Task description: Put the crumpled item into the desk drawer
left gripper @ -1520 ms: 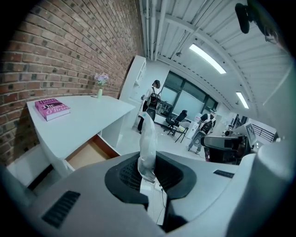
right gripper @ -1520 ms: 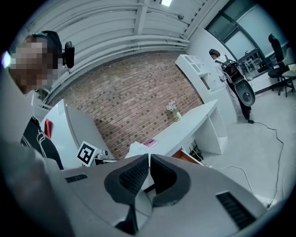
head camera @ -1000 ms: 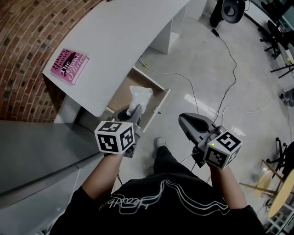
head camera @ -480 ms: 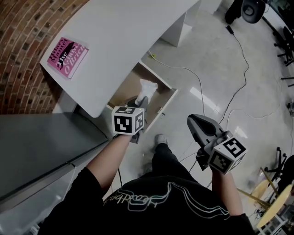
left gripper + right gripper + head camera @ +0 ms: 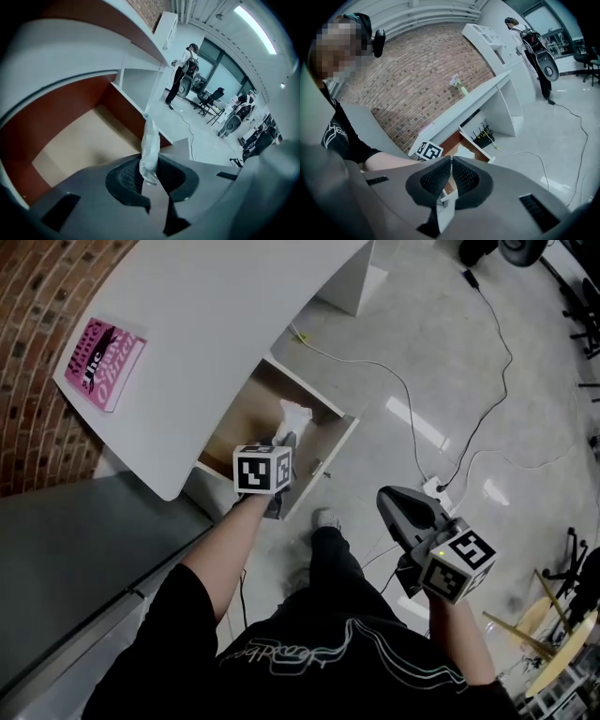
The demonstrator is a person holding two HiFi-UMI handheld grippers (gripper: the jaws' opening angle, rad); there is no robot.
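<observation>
1. Head view:
   - The left gripper [image 5: 280, 441] is clamped on the item [image 5: 293, 415] and points steeply down into the open drawer [image 5: 336, 441] under the desk [image 5: 234, 306].
   - The item sticks out ahead of the jaws. Its long axis runs along the gripper's line, towards the drawer's back.
   - It sits over the drawer's inside, within the rim. I can't tell whether it touches the floor.
   - The right gripper [image 5: 383, 499] is well apart, out over the room floor, so the left hand is the nearer one by far.
2. Left gripper view:
   - The left gripper [image 5: 149, 174] has its pads pinched on the item's [image 5: 150, 138] lower end.
   - The rest is a narrow pale strip rising straight ahead of the jaws, tip up and away.
   - The drawer [image 5: 79, 145] floor lies ahead and to the left, below the item.
   - My guess: letting go here drops it inside.
3. Right gripper view:
   - The right gripper [image 5: 451, 180] has its jaws together with nothing between them.
   - It aims at the drawer [image 5: 465, 140] from a distance.
</observation>
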